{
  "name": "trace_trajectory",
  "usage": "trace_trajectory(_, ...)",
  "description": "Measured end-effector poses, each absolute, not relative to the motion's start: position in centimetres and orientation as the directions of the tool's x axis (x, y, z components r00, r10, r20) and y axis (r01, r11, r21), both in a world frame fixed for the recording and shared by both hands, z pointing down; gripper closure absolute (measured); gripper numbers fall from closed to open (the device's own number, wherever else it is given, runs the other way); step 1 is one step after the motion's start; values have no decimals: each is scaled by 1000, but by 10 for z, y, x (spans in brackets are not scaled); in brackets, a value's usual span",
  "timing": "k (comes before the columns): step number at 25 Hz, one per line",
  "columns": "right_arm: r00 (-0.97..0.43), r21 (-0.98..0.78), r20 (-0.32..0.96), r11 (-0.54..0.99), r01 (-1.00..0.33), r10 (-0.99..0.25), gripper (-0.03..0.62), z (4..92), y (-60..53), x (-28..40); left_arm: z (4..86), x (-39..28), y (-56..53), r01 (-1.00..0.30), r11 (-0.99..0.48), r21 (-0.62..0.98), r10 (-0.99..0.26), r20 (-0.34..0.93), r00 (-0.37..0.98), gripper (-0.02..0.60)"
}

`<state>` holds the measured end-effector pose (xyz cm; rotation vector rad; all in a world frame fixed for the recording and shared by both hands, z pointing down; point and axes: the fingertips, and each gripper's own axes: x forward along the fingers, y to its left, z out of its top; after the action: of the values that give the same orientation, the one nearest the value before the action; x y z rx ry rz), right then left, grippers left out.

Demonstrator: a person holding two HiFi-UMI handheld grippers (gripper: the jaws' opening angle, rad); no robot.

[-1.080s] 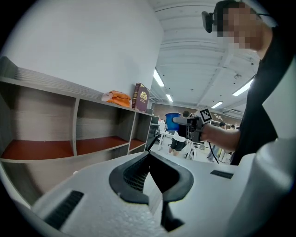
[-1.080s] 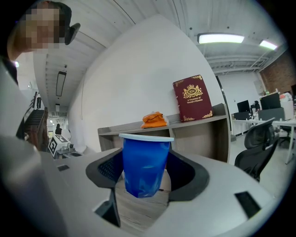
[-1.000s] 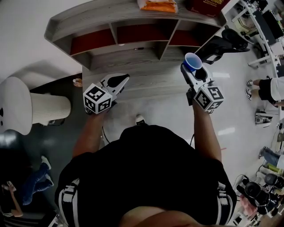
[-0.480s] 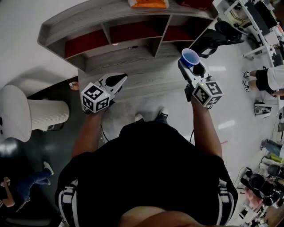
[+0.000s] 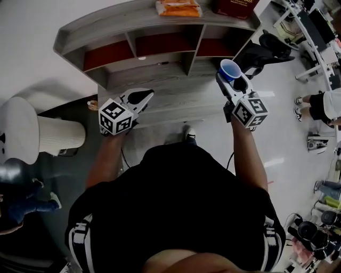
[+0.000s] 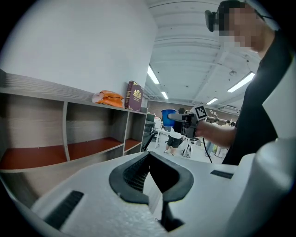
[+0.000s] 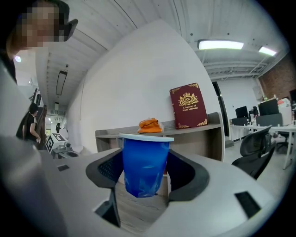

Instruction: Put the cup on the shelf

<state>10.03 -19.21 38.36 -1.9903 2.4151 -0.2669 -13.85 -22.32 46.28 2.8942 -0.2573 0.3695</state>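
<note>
A blue cup (image 5: 230, 69) with a white rim stands upright between the jaws of my right gripper (image 5: 233, 80), which is shut on it, in front of the right end of the grey wooden shelf (image 5: 160, 15). In the right gripper view the cup (image 7: 144, 162) fills the centre of the right gripper (image 7: 145, 175), with the shelf (image 7: 206, 129) behind it. My left gripper (image 5: 149, 95) hangs before the shelf's left half, shut and empty. From the left gripper (image 6: 148, 155) I see the red-floored compartments (image 6: 69, 148) and the cup (image 6: 167, 117) far off.
On the shelf top lie an orange bag (image 5: 178, 7) and a dark red book (image 7: 188, 106). A black office chair (image 5: 266, 50) stands right of the shelf and a white round pedestal (image 5: 48, 130) to its left. People (image 5: 322, 106) and desks are at the far right.
The right gripper has carried the cup slightly up and nearer the shelf. The person's feet have shifted below. The left gripper has stayed where it was.
</note>
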Motion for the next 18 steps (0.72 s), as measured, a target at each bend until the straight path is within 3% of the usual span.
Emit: trace_trajectory(18, -252, -140, 74, 240, -961, -965, 312, 390, -253, 172, 445, -72, -251, -260, -955, 140, -211, 291, 933, 565)
